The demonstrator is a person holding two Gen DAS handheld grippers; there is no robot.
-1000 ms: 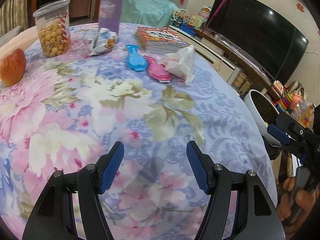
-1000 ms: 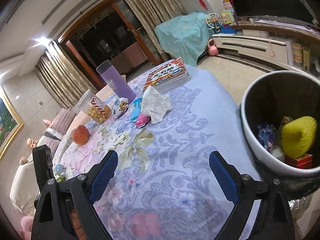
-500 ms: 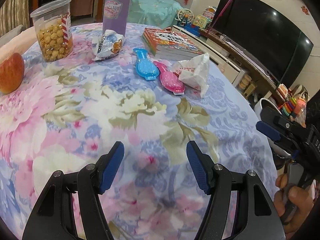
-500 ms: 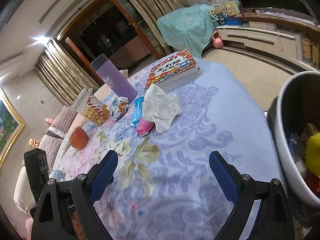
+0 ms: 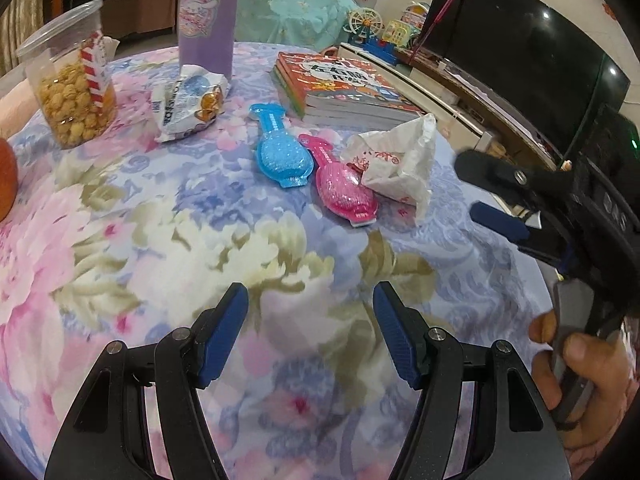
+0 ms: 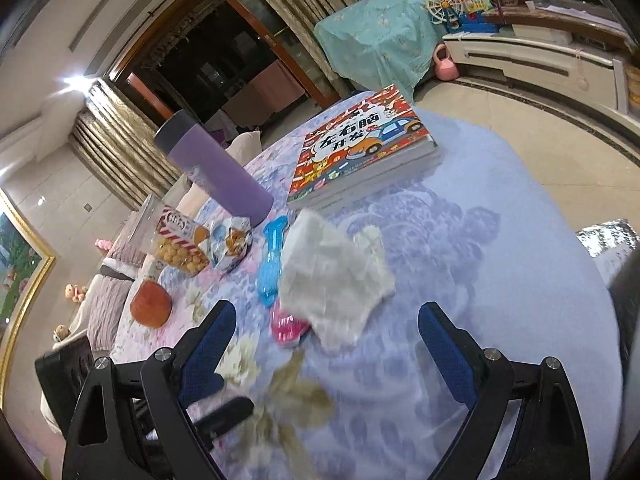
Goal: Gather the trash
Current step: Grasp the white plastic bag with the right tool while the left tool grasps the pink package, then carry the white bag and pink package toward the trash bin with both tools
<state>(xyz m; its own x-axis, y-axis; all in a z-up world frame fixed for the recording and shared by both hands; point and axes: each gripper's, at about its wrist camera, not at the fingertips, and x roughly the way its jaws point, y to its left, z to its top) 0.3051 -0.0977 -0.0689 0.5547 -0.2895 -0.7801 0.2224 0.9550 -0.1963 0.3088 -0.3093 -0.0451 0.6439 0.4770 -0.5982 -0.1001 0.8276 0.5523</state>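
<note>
A crumpled white paper wrapper [image 5: 400, 168] [image 6: 332, 276] lies on the flowered tablecloth [image 5: 160, 240], partly over a pink fish-shaped piece [image 5: 344, 188]. A printed snack wrapper [image 5: 188, 100] [image 6: 230, 242] lies further back by the purple tumbler [image 5: 208, 12]. My left gripper [image 5: 310, 300] is open and empty above the cloth, well short of the white wrapper. My right gripper [image 6: 328, 316] is open too, its jaws spread wide just in front of the white wrapper. In the left wrist view it [image 5: 492, 196] comes in from the right, held by a hand [image 5: 580, 360].
A blue fish-shaped piece [image 5: 282, 152] lies beside the pink one. A stack of books [image 5: 340, 88] [image 6: 360, 148] sits behind them. A jar of snack balls [image 5: 70, 96] and an apple [image 6: 151, 304] stand at the left. The table edge drops off at the right, toward a TV cabinet [image 5: 460, 92].
Both grippers have moved forward over the table towards the white wrapper. The trash bin seen at the right of the right wrist view has slid out of the frame.
</note>
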